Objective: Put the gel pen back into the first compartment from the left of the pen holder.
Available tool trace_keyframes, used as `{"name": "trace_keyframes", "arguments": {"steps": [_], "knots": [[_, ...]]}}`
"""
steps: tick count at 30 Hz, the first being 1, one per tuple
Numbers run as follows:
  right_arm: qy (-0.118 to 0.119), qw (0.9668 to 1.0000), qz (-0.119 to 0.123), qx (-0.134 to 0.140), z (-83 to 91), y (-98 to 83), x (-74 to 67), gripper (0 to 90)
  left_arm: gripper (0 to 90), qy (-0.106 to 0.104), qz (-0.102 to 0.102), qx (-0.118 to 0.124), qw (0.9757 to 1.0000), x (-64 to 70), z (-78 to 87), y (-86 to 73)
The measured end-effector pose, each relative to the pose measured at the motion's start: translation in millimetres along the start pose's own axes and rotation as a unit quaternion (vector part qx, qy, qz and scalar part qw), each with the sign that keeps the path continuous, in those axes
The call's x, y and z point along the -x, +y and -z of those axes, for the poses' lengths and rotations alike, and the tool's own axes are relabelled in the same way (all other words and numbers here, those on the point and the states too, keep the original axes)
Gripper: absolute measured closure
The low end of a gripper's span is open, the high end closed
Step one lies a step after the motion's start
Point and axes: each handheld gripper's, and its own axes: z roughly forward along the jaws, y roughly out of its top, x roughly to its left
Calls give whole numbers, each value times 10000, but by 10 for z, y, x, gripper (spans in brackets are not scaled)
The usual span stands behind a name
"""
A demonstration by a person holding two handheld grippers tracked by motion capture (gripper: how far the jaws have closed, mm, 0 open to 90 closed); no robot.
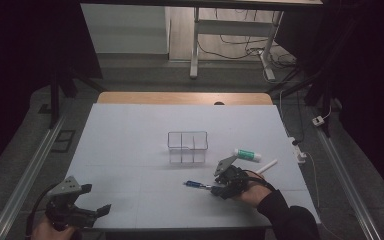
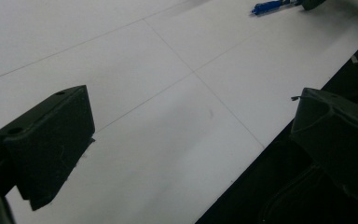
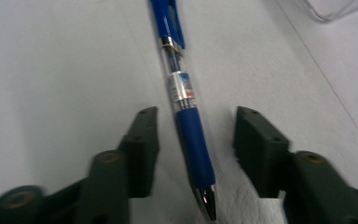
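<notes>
A blue pen (image 1: 195, 184) lies flat on the white table (image 1: 130, 130), right of the middle and near the front. My right gripper (image 1: 214, 189) is down at the pen's tip end, held by a hand in a dark sleeve. In the right gripper view the blue pen (image 3: 186, 107) lies between the two jaws of my right gripper (image 3: 196, 135), with a gap on each side, so the pads do not touch it. My left gripper (image 1: 96, 200) hovers open and empty over the front left edge. The left gripper view has the pen (image 2: 265, 6) far off at the top.
A clear divided box (image 1: 187, 146) stands in the middle of the table, just beyond the pen. A white and green tube (image 1: 247, 155) and a white stick (image 1: 266, 166) lie to the right of it. The table's front edge runs close under the left gripper (image 2: 191, 130).
</notes>
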Motion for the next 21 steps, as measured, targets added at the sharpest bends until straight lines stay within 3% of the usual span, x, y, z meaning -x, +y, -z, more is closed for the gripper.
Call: {"name": "trace_keyframes", "arguments": {"steps": [6, 12, 15, 21], "knots": [[103, 9997, 180, -99, 1, 37, -21, 794, 0, 19, -31, -52, 10000, 9, -11, 6], [153, 9998, -48, -150, -2, 58, -22, 803, 0, 35, 6, -46, 10000, 3, -7, 7], [115, 9997, -10, -198, 7, 63, -24, 805, 0, 100, 99, -42, 9999, -7, -5, 7], [186, 9995, -269, -23, 48, 57, 11, 807, 15, -66, -37, 71, 9999, 11, -2, 18]]}}
